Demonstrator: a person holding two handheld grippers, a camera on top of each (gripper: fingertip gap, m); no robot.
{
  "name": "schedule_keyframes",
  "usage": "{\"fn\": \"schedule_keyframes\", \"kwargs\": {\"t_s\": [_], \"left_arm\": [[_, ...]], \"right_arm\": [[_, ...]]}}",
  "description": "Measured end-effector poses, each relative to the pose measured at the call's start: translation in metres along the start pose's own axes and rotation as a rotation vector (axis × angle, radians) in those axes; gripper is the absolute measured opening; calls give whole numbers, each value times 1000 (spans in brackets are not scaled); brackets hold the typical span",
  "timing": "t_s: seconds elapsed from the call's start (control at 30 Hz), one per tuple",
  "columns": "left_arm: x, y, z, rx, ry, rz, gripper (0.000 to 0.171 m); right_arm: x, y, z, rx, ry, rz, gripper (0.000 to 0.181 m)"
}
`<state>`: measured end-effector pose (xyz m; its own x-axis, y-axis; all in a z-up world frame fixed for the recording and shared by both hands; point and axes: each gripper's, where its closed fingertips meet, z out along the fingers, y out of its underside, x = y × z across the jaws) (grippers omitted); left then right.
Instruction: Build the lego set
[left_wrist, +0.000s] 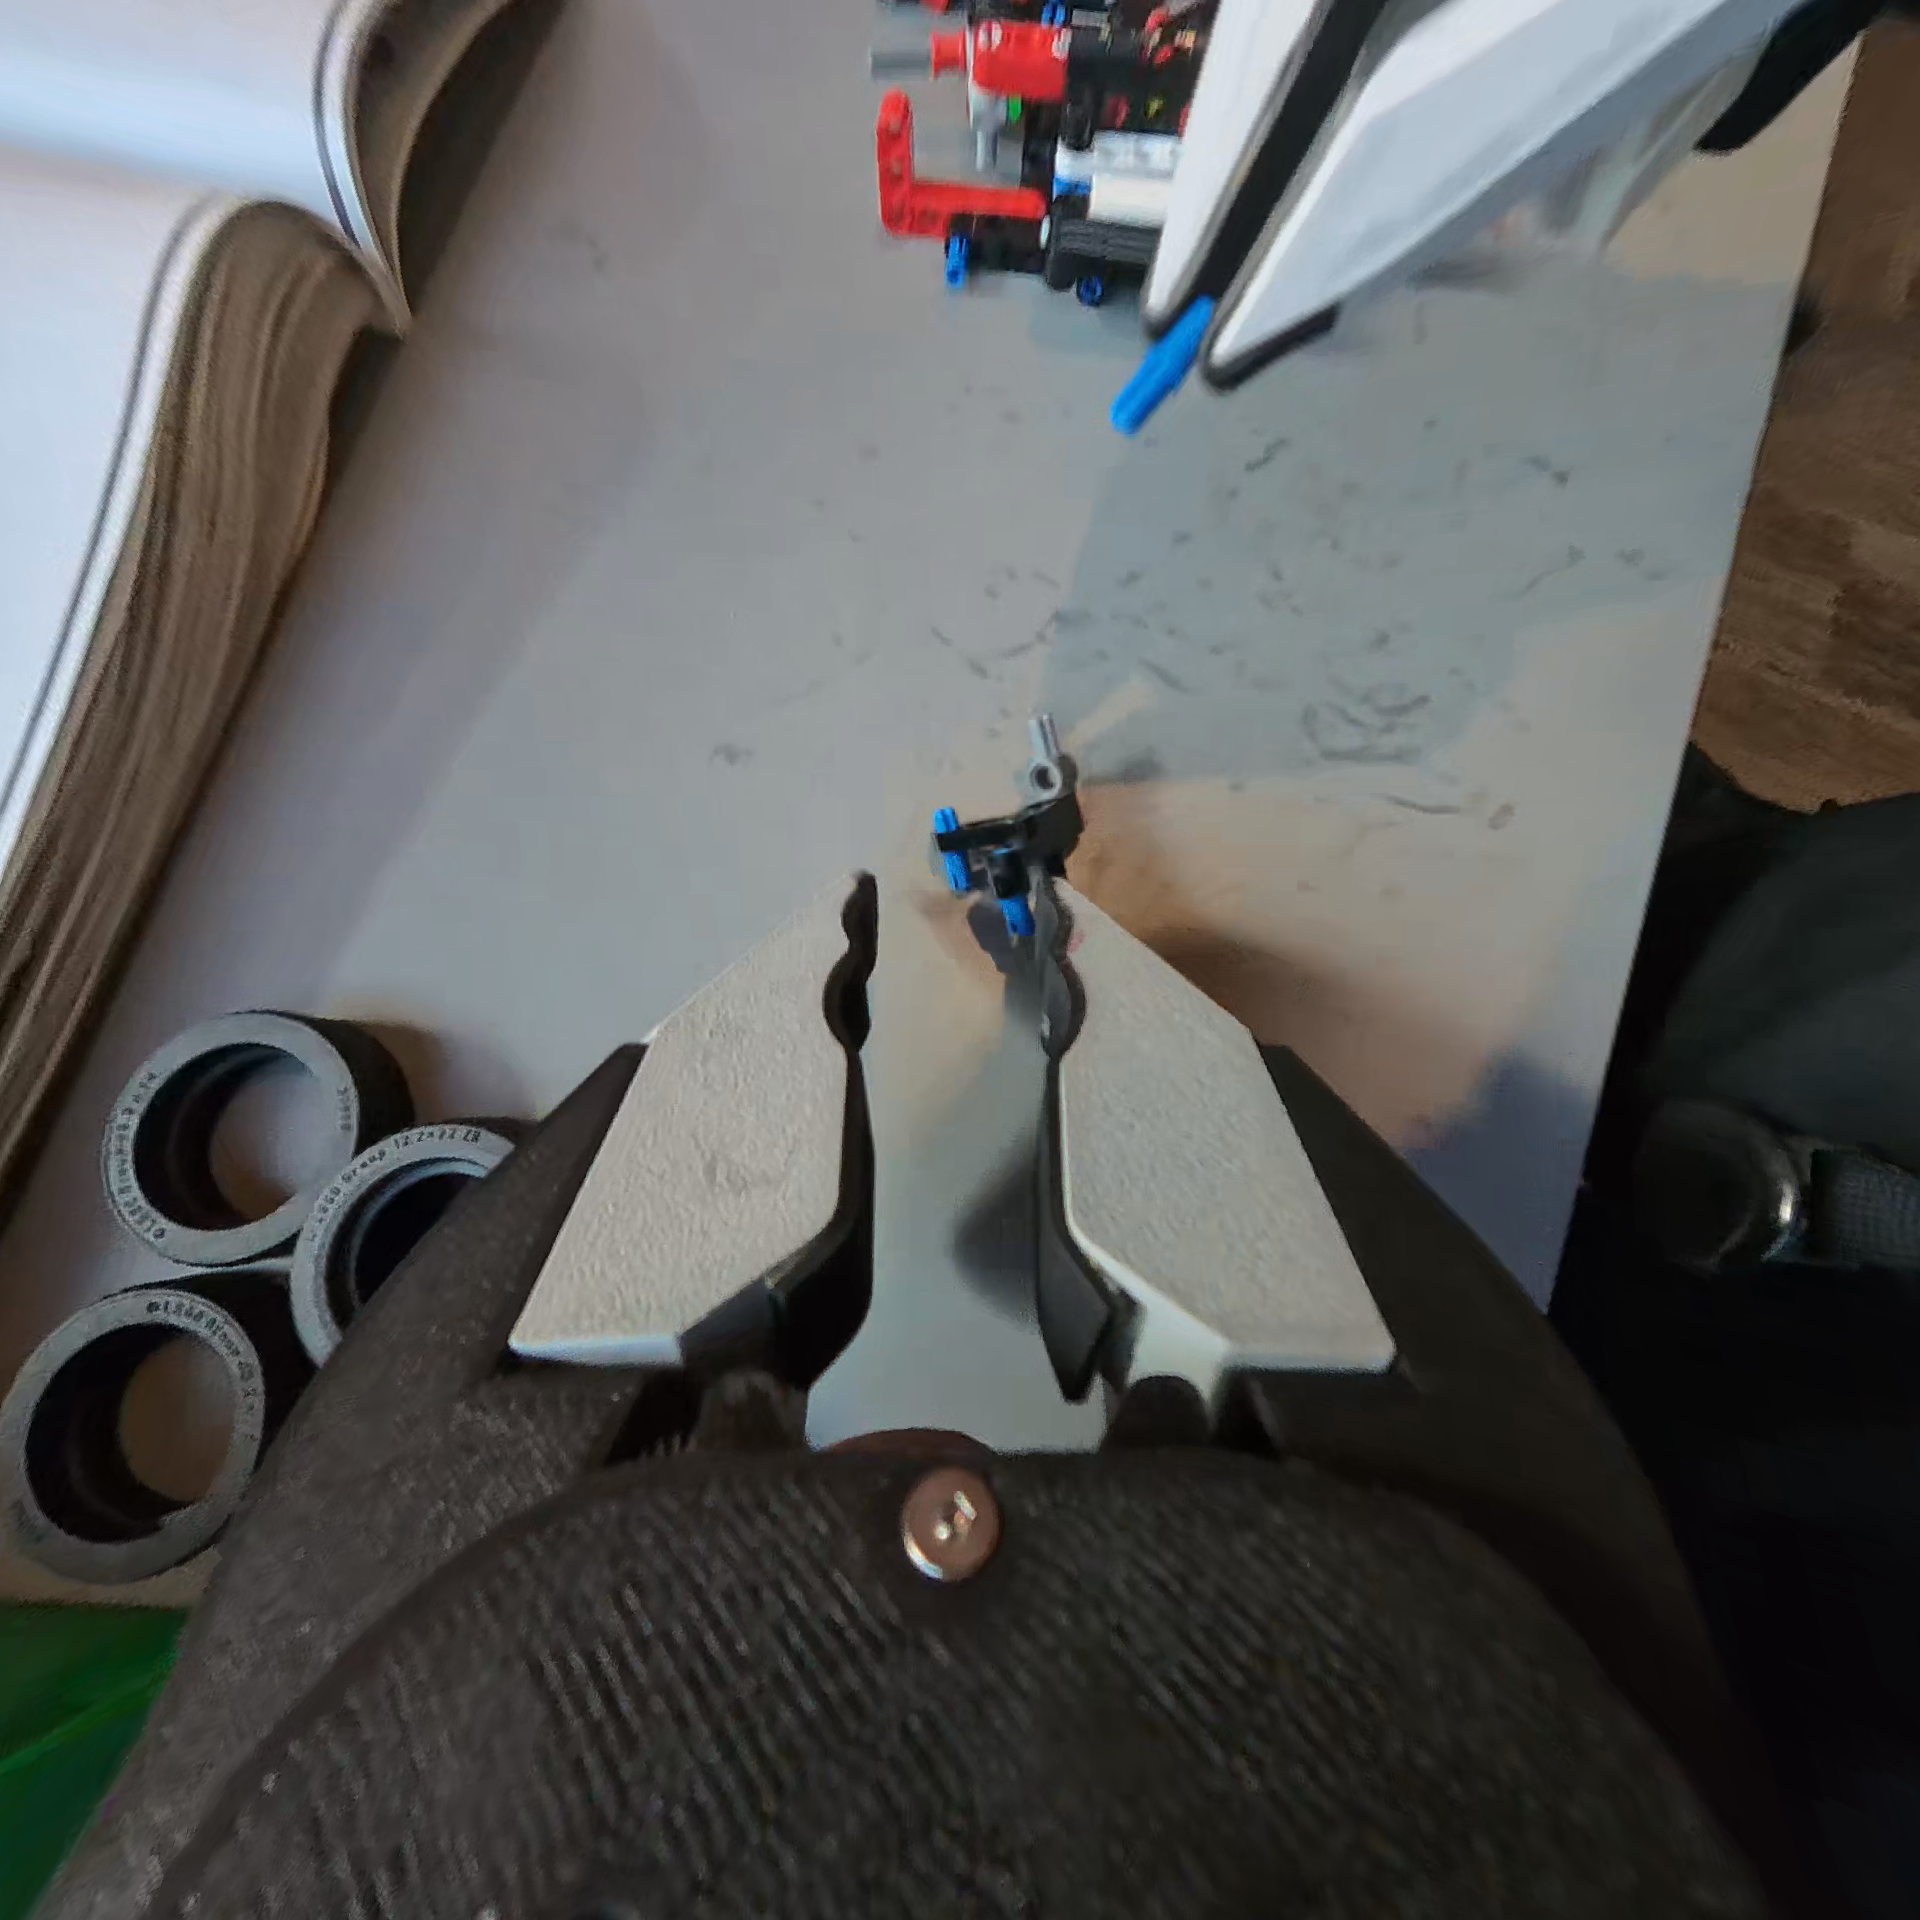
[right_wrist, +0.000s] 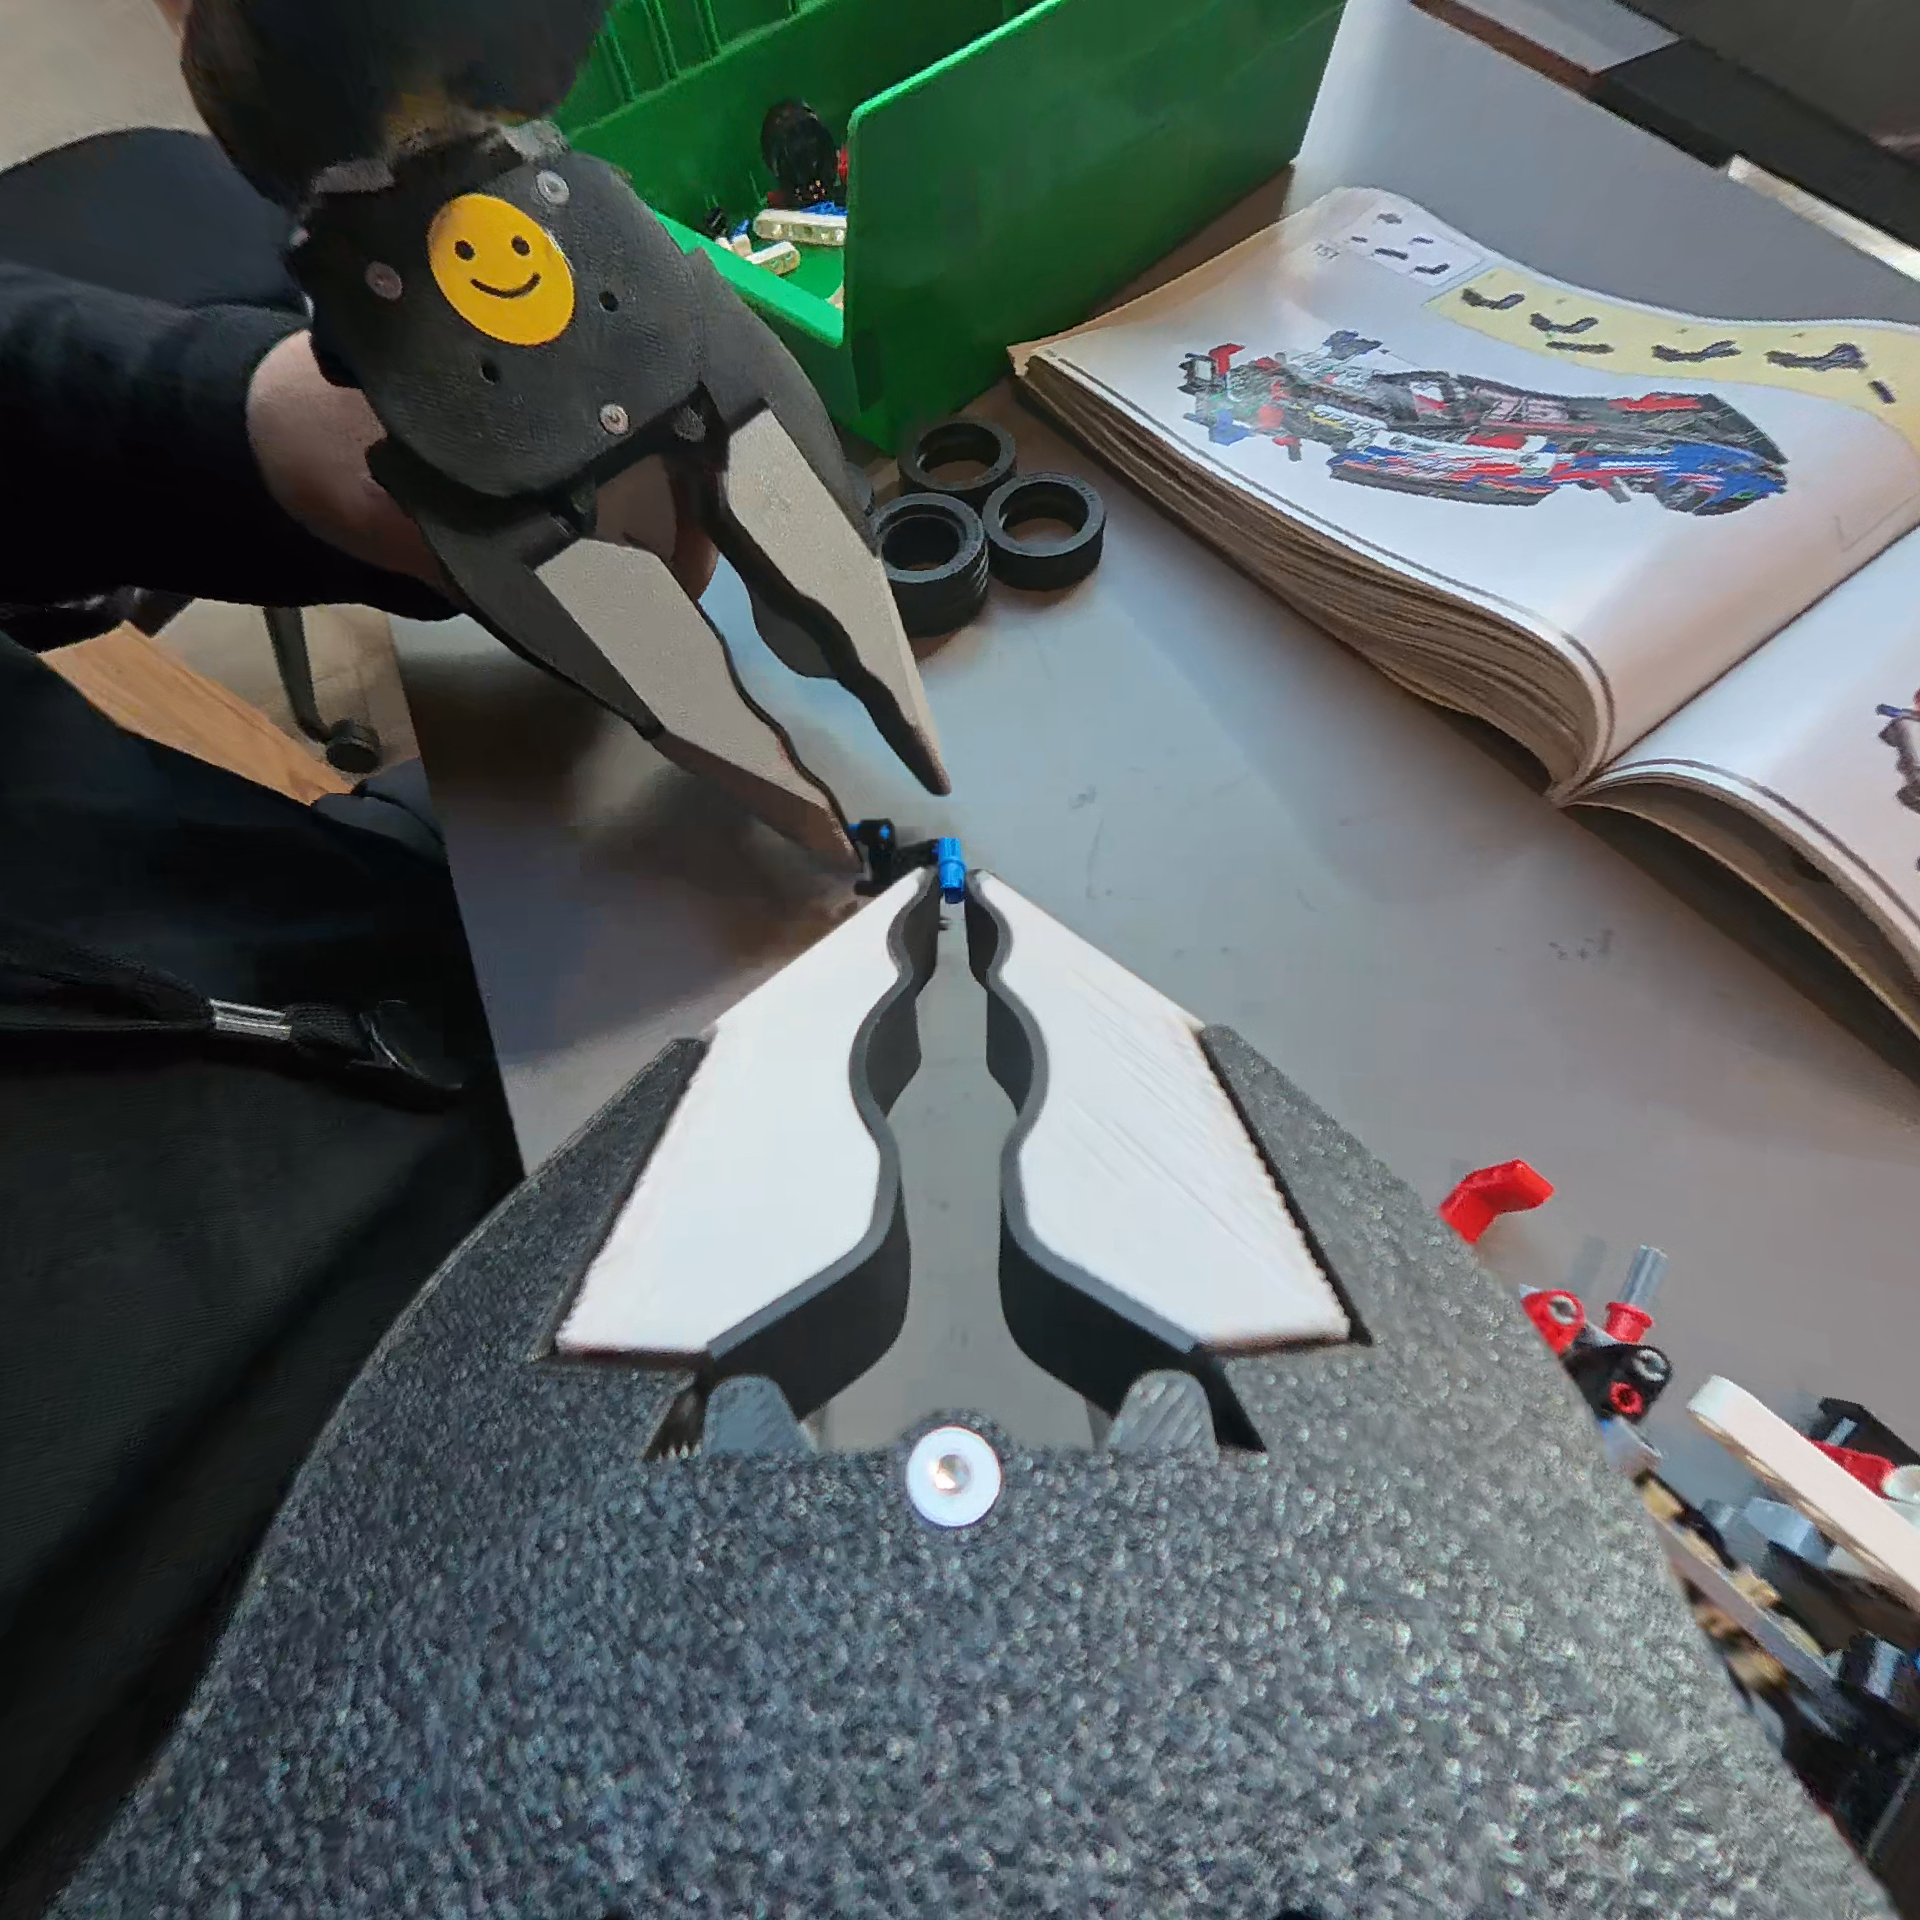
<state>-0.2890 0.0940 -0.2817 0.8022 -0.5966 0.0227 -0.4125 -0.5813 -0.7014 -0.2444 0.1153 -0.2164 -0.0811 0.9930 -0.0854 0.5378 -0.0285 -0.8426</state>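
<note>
On the grey table (right_wrist: 1299, 852), with the open instruction book (right_wrist: 1507, 499) and three black tyres (right_wrist: 977, 520) well off to the side, both grippers meet at one small black sub-assembly (left_wrist: 1003, 836). The left gripper (left_wrist: 961, 904) is open around nothing, that piece just past its right fingertip. The right gripper (right_wrist: 948, 883), nearly closed, pinches a blue pin (right_wrist: 949, 864) at its tips, its long axis running towards the piece, probably to be pressed in.
</note>
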Motion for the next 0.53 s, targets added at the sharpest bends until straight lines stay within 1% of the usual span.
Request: {"fn": "schedule_keyframes", "kwargs": {"t_s": [0.07, 0.17, 0.23, 0.3, 0.4, 0.53], "left_arm": [[0, 6, 3, -48, 0, -7, 30], [1, 6, 3, -71, 12, -28, 28], [1, 6, 3, -95, 17, -17, 12], [-1, 7, 3, -115, 8, 9, 3], [0, 6, 4, -118, 26, 24, 3], [1, 2, 8, -112, 39, -1, 2]], "right_arm": [[5, -3, -9, 25, -8, -2, 4], [22, -10, -33, 76, -15, 5, 4], [39, -16, -53, 118, -21, 17, 4], [55, -23, -74, 167, -44, 21, 4], [77, -31, -101, 243, -88, 16, 4], [107, -30, -125, 296, -120, 45, 4]]}}
